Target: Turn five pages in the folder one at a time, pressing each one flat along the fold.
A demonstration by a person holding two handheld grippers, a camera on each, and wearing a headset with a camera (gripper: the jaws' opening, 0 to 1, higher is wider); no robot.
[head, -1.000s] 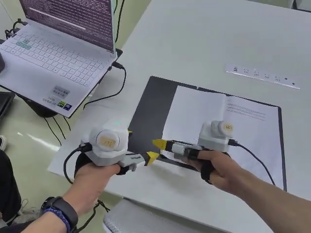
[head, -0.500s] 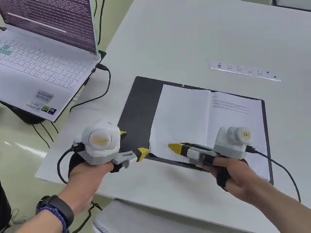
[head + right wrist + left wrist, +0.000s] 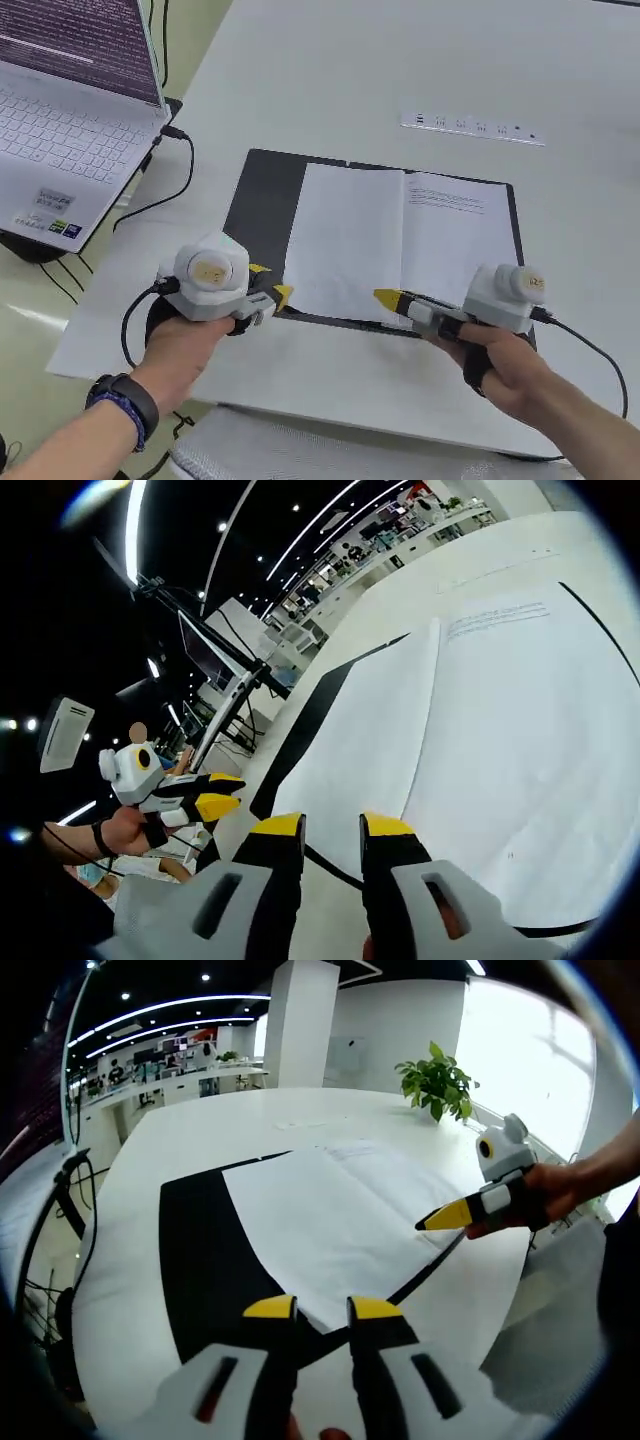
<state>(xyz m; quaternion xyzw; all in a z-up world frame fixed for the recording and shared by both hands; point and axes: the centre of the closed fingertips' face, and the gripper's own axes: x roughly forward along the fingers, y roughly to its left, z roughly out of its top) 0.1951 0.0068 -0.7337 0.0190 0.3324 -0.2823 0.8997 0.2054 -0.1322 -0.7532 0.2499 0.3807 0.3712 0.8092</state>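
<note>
The black folder [image 3: 258,212] lies open on the white table. A blank white page [image 3: 345,240] lies left of the fold and a page with a few printed lines [image 3: 455,235] lies right of it. My left gripper [image 3: 281,294] hovers at the folder's lower left corner [image 3: 205,1260], jaws nearly together with nothing between them [image 3: 322,1308]. My right gripper [image 3: 384,296] points left over the lower edge of the pages, near the fold, also shut and empty [image 3: 333,825]. Each gripper shows in the other's view: the right gripper [image 3: 432,1222] and the left gripper [image 3: 222,798].
An open laptop [image 3: 60,110] stands at the far left with a black cable [image 3: 165,190] running toward the folder. A white power strip [image 3: 472,128] lies beyond the folder. The table's near edge [image 3: 330,425] is just below both hands.
The head camera has swung right. My right gripper has slid right along the folder's lower edge, away from the left gripper, whose tip it nearly met before. The left stays by the lower left corner.
</note>
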